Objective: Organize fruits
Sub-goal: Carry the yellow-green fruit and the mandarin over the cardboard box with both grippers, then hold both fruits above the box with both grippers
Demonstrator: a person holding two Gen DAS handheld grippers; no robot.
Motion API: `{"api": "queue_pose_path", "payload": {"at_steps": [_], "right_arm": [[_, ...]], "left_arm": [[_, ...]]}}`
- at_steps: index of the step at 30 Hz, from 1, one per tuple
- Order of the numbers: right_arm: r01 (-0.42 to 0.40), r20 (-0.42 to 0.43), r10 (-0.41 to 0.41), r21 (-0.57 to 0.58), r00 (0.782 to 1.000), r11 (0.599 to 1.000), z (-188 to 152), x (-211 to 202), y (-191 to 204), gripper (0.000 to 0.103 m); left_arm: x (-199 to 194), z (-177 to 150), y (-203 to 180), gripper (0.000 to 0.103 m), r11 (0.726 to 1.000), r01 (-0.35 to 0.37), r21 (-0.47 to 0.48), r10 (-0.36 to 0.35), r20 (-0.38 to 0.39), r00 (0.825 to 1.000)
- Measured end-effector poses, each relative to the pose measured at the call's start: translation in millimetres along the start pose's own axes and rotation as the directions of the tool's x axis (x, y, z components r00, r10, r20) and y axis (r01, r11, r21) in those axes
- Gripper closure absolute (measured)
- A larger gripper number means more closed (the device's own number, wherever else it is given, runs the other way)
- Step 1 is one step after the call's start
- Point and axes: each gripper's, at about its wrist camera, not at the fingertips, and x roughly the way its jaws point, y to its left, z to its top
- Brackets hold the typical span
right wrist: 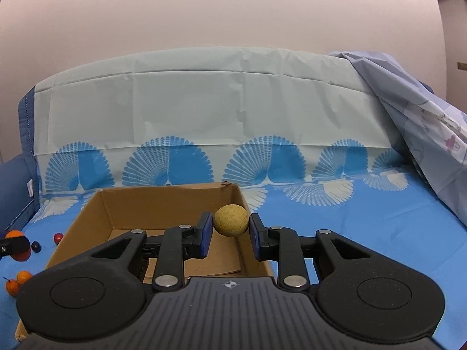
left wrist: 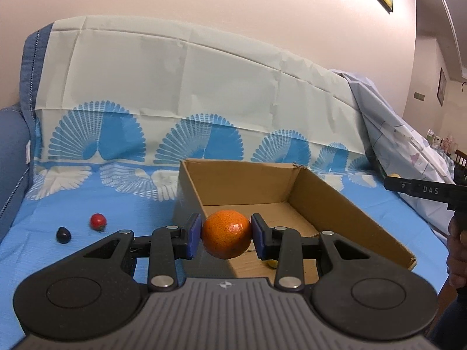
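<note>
I am holding one big orange (left wrist: 226, 234) in my left tool (left wrist: 226, 234), squeezed between its two blue pads (left wrist: 194, 234), right over the near edge of the cardboard box (left wrist: 344, 204). I am holding one round yellow fruit (right wrist: 231, 220) in my right tool (right wrist: 230, 233), pinched tight between its pads, over the right wall of the same box. So both tools are full and I am bringing two fruits to the box at once. Inside the box, just under my left tool, I am seeing a bit of one small yellow thing (left wrist: 273, 263), so maybe one fruit is already in; the rest of the box floor looks bare. More fruits are waiting on the blue cloth (left wrist: 87, 250) to the left of my left tool: one small red fruit (left wrist: 98, 220) and one dark one (left wrist: 63, 235). From my right tool, far to the left past the box, I am also counting two little oranges (right wrist: 17, 281) lying close together. I think the job is only just starting, with four fruits left to pick up after these two.
</note>
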Motion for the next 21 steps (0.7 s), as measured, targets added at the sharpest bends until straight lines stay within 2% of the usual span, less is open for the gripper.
{"api": "queue_pose_path", "payload": {"at_steps": [21], "right_arm": [[-0.017, -0.014, 0.016, -0.027, 1.000, 0.999, -1, 13, 7, 0.075]], "left_arm": [[14, -9, -23, 0.062, 0.998, 0.040, 0.038, -0.039, -0.006, 0.999]]}}
